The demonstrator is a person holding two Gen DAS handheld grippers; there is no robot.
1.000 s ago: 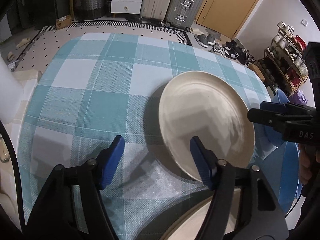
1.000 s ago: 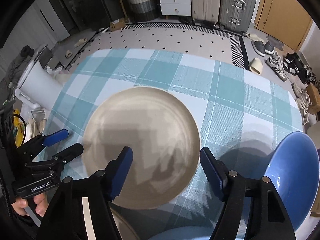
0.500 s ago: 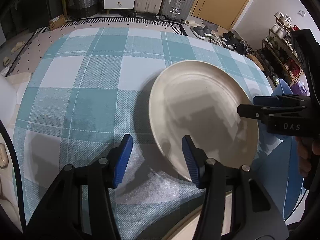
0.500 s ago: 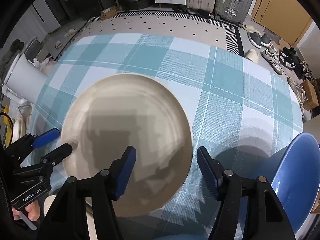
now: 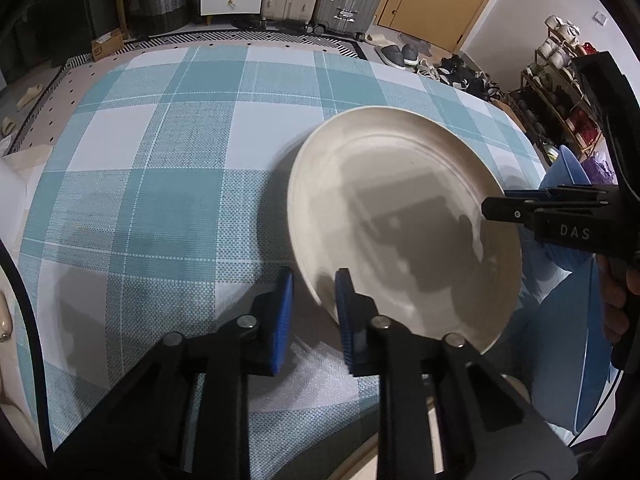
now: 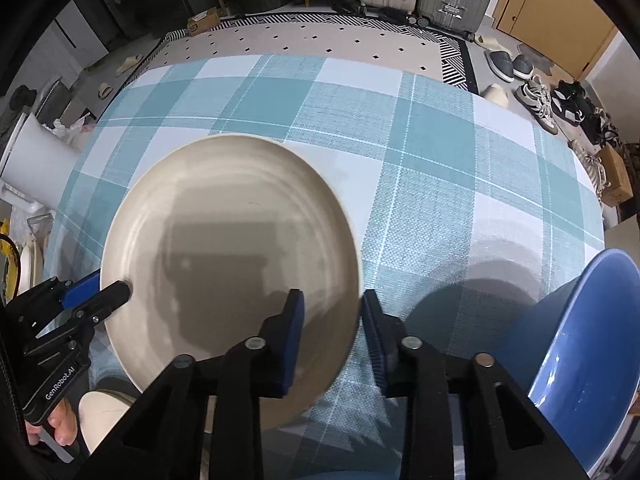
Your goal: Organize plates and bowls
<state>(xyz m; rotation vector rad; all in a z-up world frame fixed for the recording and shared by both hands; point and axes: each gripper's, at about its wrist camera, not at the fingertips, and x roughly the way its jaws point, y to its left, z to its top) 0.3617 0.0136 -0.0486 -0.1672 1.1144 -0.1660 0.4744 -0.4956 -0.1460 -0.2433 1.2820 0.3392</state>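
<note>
Cream ceramic, the plate (image 5: pixel 404 220) sits over the teal-and-white checked tablecloth (image 5: pixel 160 184), near the table's front edge, gripped at two opposite sides of its rim. The left gripper (image 5: pixel 314 304) has its blue pads (image 5: pixel 284 312) clamped on the plate's left rim, one pad under the edge and one above it; seen from the right wrist, the same tool bites the rim from the left side of the view. The right gripper (image 6: pixel 333 334) straddles the plate's right rim, its jaws closing on it, with the inner finger over the plate's face and the outer one just outside the edge; whether the pads press yet cannot be told for sure, though from the left wrist its tips appear pinched on the rim. A blue bowl (image 6: pixel 580 344) stands to the right, apart from the plate. Another cream dish (image 6: pixel 102 416) peeks out below the plate's near-left edge.
</note>
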